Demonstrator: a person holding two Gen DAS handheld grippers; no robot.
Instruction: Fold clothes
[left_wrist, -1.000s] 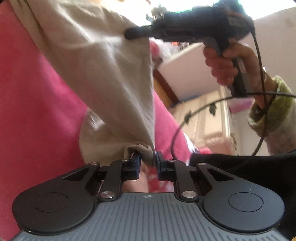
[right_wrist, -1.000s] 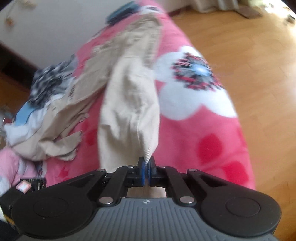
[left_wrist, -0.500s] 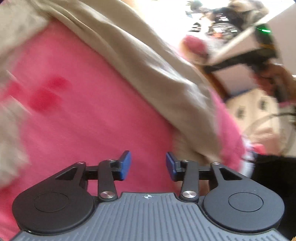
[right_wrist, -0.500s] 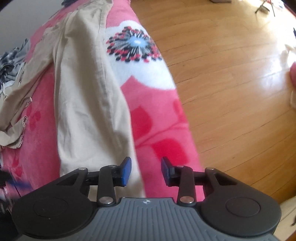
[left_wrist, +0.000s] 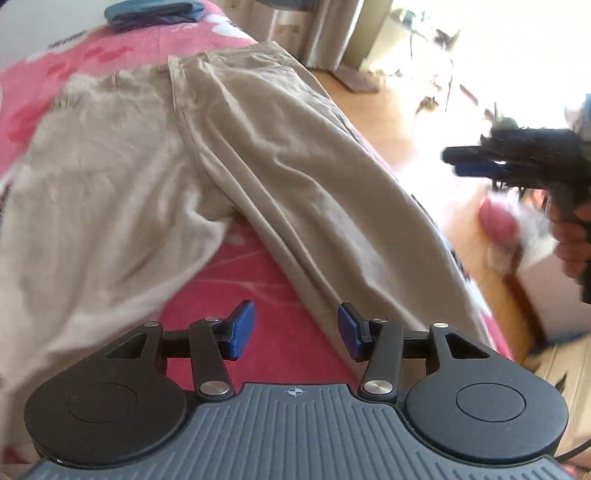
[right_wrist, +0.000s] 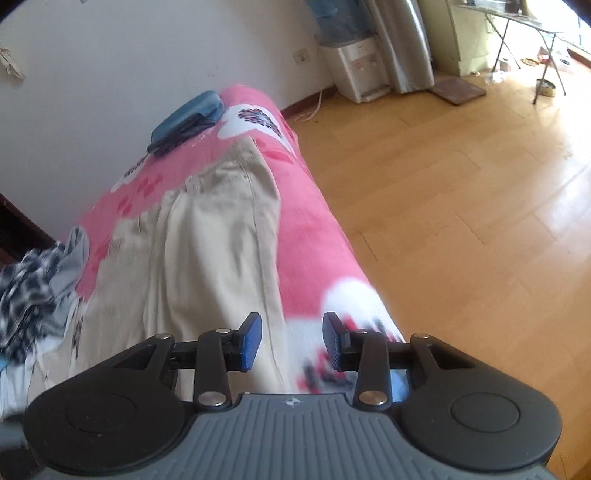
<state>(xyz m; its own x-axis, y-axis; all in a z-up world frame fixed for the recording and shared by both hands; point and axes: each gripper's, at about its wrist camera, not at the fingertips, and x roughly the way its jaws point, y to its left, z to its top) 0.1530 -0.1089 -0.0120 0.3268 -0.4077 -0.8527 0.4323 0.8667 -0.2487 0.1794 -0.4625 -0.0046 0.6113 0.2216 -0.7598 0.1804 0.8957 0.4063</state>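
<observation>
The beige trousers (left_wrist: 280, 155) lie spread on the bed's pink floral blanket (left_wrist: 258, 280). In the left wrist view their waistband sits at the upper centre of the frame, and one leg runs as a long band down toward the lower right, ending just beside the right fingertip of the left hand-held gripper (left_wrist: 297, 330). The other leg fans out to the lower left, so the two legs part in a V with pink blanket between them. In the right wrist view the trousers (right_wrist: 207, 258) run lengthwise from the upper centre down to the bottom centre, along the bed's edge, with the wooden floor (right_wrist: 461, 206) to the right.

The left hand-held gripper is released, its blue pads well apart over bare blanket. The right hand-held gripper (right_wrist: 291, 341) is likewise released, holding nothing, with the trouser leg below its left pad. It also shows blurred at the right edge of the left wrist view (left_wrist: 476, 160).

A second ago both grippers were clamped on the cloth and held the trousers up off the bed; half a second ago the jaws had already parted. Now the garment rests flat.

A folded dark-blue garment (right_wrist: 186, 122) lies at the far end of the bed, and a checked garment (right_wrist: 33, 280) is heaped at the left edge.
</observation>
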